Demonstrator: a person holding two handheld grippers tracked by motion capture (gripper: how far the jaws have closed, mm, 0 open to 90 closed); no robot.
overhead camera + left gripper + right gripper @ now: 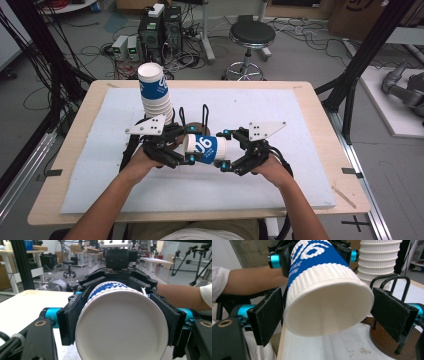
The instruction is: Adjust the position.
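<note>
Workshop floor with cables, computer towers point(160, 31) and a round black stool point(252, 34) lies beyond the far edge of your worktop.

Worktop point(75, 150): pale wood, covered nearly edge to edge by a light blue-white mat point(300, 165).

Cup stack point(155, 92): ribbed white paper cups with blue bands, nested tall, leaning slightly, standing near the far left part of the mat beside a dark wire holder on a round brown base point(384, 340).

Left gripper point(189, 150): in your left hand, jaws clenched on the single cup, pads pressing its sides near the closed bottom.

Right gripper point(225, 149): in your right hand, jaws released; the pads stand either side of the cup's open rim with a gap on each side.

Single cup point(206, 148): held above the mat's middle, lying on its side, long axis running left to right across the worktop, mouth pointing toward your right gripper, base toward your left.
</note>
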